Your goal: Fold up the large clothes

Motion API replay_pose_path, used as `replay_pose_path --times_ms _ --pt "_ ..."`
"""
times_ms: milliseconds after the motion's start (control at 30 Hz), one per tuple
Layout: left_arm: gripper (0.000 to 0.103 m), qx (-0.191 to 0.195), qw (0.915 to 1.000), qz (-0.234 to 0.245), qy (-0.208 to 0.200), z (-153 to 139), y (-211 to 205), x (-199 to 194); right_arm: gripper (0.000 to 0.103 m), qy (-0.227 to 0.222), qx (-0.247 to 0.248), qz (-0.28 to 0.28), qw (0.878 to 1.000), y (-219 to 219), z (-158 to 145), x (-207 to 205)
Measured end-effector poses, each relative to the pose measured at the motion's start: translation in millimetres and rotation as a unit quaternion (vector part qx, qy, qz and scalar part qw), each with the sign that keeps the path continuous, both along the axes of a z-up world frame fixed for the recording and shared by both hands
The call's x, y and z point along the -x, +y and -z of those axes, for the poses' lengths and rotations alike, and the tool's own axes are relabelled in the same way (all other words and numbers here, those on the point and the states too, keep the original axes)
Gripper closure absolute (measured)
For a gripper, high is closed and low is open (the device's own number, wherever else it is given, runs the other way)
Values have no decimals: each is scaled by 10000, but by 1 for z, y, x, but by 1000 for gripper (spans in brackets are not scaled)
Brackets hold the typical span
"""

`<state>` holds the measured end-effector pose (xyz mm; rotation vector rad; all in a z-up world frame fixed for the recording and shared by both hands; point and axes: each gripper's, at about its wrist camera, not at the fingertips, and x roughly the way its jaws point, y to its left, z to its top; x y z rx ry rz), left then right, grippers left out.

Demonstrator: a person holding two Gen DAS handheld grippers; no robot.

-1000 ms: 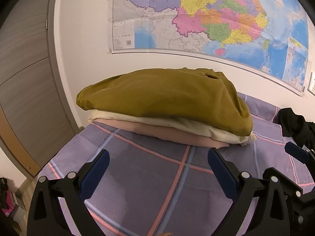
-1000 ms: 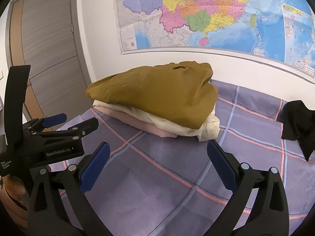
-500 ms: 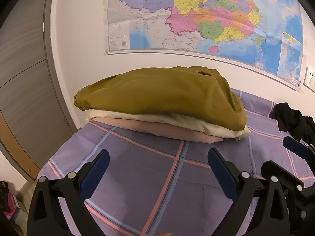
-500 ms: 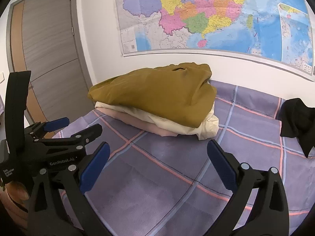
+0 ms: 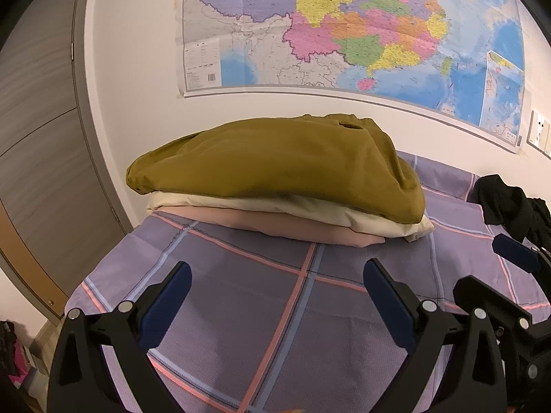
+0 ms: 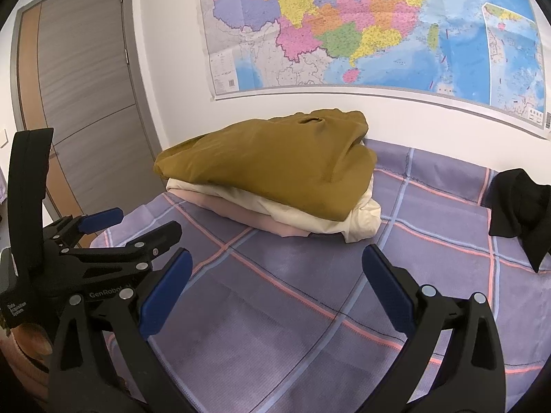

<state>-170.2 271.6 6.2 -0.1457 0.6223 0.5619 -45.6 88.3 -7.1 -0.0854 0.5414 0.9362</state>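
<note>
A stack of folded clothes lies at the far side of the bed: an olive-brown garment [image 5: 275,165] [image 6: 268,168] on top, a cream one [image 5: 378,223] [image 6: 358,216] under it, a pink one [image 5: 292,227] [image 6: 261,223] at the bottom. An unfolded black garment [image 5: 509,203] [image 6: 520,206] lies crumpled at the right. My left gripper [image 5: 275,296] is open and empty above the checked purple bedspread [image 5: 241,309], short of the stack. My right gripper [image 6: 275,285] is open and empty too. The left gripper also shows in the right wrist view [image 6: 134,227].
A large colored wall map [image 5: 344,27] hangs behind the bed. A grey and wood door [image 6: 86,86] stands at the left, close to the bed's corner. The bed's left edge [image 5: 86,292] drops to the floor.
Both grippers have drawn back slightly and turned a little right; the stack sits a bit farther off and the black garment shows more. Both stay open and empty.
</note>
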Motion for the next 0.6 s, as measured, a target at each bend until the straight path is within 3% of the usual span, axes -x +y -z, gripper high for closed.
replay_pose_path --times_ms 600 --pt "7 -19 10000 -32 -19 0 -3 0 5 47 16 37 10000 2 1 0"
